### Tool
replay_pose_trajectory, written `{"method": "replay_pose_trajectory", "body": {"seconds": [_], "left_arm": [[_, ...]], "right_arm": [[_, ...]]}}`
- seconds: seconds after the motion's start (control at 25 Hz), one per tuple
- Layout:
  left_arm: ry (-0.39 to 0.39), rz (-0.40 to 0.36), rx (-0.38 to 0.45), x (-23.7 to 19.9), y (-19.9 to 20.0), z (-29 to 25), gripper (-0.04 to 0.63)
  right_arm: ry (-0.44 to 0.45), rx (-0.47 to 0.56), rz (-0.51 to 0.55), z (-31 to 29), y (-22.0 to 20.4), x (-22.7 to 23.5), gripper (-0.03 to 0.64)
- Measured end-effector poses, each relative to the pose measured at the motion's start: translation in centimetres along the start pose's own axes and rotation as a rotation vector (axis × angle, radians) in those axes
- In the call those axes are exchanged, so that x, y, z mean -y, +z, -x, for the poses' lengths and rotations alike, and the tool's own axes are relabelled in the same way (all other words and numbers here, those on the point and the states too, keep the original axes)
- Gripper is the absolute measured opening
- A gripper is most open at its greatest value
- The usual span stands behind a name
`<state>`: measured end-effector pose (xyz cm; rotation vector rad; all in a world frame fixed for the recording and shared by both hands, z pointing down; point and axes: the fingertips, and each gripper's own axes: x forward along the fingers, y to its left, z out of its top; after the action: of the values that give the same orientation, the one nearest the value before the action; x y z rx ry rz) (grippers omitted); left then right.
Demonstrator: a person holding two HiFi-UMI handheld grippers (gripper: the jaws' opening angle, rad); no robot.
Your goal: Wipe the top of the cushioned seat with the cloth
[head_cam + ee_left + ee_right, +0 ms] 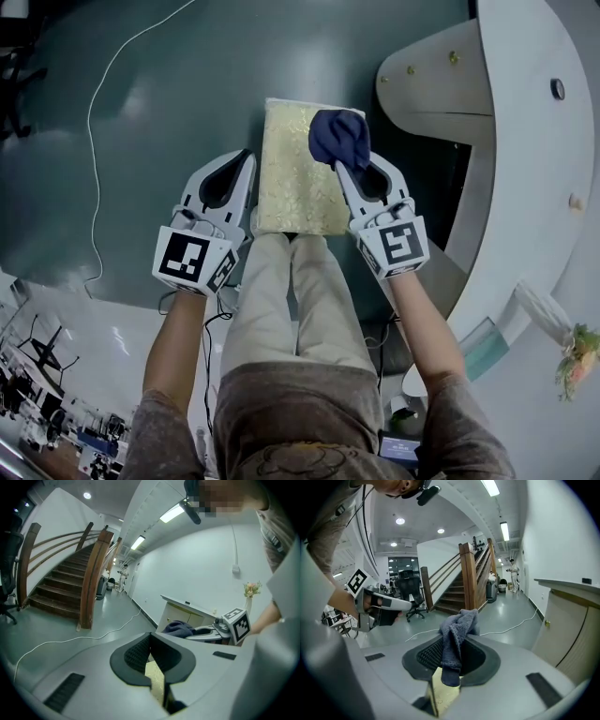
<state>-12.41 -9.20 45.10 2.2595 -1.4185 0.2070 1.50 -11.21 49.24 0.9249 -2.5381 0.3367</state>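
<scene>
Cloth is dark blue, soft and bunched into a loose wad, and my right gripper pinches it between its jaws, with a fold hanging down past the pads and the rest piled above the tips. It sits over the far right corner of the seat; I cannot tell whether it presses on the cushion. The seat top is a pale yellow rectangle with a mottled, grainy surface, lying between my two grippers. My left gripper rests just beside the seat's left edge, jaws pressed together with nothing in them. My beige trousers meet the near edge of the seat. Round about lie a dark grey-green floor with a thin white cable trailing across it, a white curved counter to the right, pale flowers near it, and a wooden staircase farther off
</scene>
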Motion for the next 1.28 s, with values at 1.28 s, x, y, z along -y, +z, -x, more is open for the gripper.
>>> {"method": "replay_pose_trajectory", "body": {"seconds": [1.28], "left_arm": [[-0.002,0.039,-0.032,-5.4,-3.4,0.0,0.015]], "right_arm": [[0.143,-0.352,0.325,-20.6,-11.3,2.5,0.092]]}}
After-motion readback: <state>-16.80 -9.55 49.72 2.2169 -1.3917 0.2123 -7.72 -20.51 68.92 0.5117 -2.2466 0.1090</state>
